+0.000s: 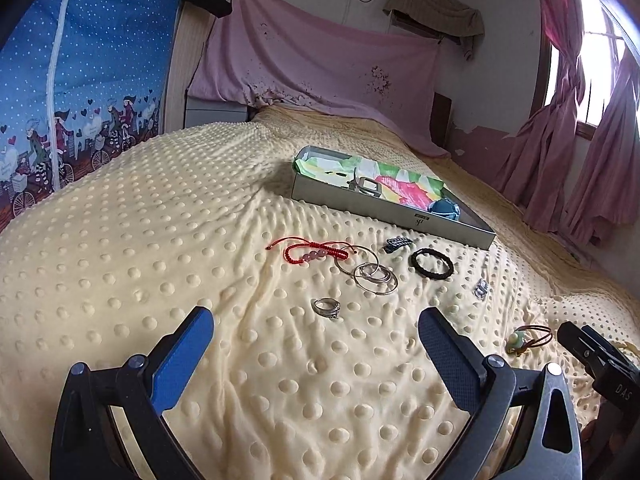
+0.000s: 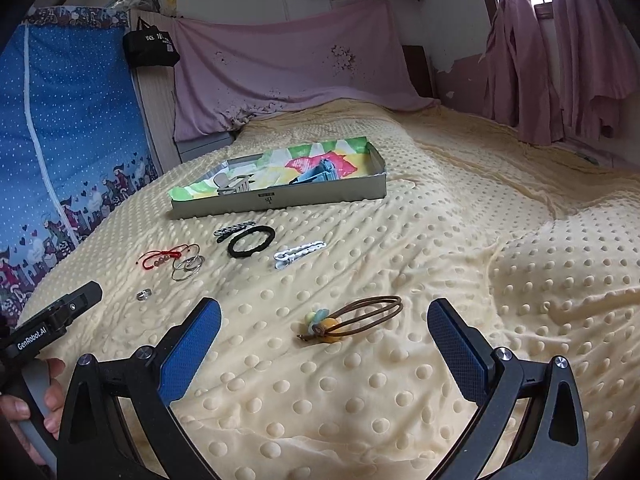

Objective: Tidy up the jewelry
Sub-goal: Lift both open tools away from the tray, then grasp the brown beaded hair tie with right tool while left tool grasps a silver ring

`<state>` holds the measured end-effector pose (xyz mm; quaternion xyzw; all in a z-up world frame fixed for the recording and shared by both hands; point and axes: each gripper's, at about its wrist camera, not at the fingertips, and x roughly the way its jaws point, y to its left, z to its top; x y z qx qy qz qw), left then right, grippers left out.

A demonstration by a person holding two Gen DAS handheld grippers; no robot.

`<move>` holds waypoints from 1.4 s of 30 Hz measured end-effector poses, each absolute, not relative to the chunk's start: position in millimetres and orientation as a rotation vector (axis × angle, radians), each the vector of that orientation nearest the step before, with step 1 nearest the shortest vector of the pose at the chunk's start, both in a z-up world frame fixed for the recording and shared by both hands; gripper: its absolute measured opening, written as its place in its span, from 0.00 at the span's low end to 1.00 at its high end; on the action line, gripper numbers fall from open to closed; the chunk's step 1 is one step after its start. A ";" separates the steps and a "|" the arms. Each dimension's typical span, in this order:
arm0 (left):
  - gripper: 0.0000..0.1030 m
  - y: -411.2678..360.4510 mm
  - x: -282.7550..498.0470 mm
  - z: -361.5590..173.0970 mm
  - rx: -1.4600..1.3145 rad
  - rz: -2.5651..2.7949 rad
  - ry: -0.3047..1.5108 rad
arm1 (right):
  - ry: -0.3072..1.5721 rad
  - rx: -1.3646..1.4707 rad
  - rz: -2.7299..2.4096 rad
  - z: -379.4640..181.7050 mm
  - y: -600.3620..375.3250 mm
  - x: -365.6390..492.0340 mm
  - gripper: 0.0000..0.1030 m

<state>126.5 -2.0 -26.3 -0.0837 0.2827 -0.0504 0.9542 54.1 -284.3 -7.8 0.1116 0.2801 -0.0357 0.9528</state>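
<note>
Left tool (image 1: 316,344) spread wide and empty, hovering low over the bed (image 1: 120,240), likely lined up on the ring (image 1: 326,307) just ahead between its blue pads. Beyond that, hoops (image 1: 374,276) overlapping, red cord bracelet (image 1: 316,251) further left, black bracelet (image 1: 432,263) and dark clip (image 1: 396,243) further right. Right tool (image 2: 324,340) equally open, nothing held, straddling the brown cord bracelet (image 2: 352,318) directly ahead, probably the nearest pick. White clip (image 2: 300,254) beyond. Farthest out, tray (image 2: 280,200) with paper lining, seemingly the destination, already holding some pieces.
</note>
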 end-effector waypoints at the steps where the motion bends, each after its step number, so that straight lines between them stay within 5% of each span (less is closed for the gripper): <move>1: 1.00 -2.5 129.6 -26.2 -0.167 -0.101 0.585 | 0.578 0.239 -0.071 -9.6 -284.3 56.7 0.99; 12: 1.00 -15.7 158.8 -41.6 -0.087 -0.121 0.654 | 0.679 0.375 -0.079 -40.0 -290.7 70.8 0.98; 15: 1.00 -16.5 166.1 -47.2 -0.085 -0.129 0.672 | 0.714 0.370 -0.076 -46.2 -289.2 82.5 0.86; 17: 0.99 -16.2 169.7 -49.1 -0.092 -0.135 0.675 | 0.749 0.371 -0.071 -52.8 -287.0 92.5 0.69; 19: 0.97 -17.8 173.8 -50.8 -0.091 -0.137 0.682 | 0.761 0.367 -0.064 -55.2 -285.0 98.4 0.68; 27: 0.80 -21.4 187.0 -63.0 -0.090 -0.170 0.739 | 0.792 0.367 0.014 -62.0 -273.6 112.5 0.55; 35: 0.61 -20.0 190.7 -66.6 -0.117 -0.204 0.750 | 0.792 0.358 0.130 -64.3 -256.0 113.6 0.29; 42: 0.42 -23.2 187.9 -65.4 -0.107 -0.227 0.740 | 0.776 0.318 0.163 -61.0 -246.7 110.6 0.24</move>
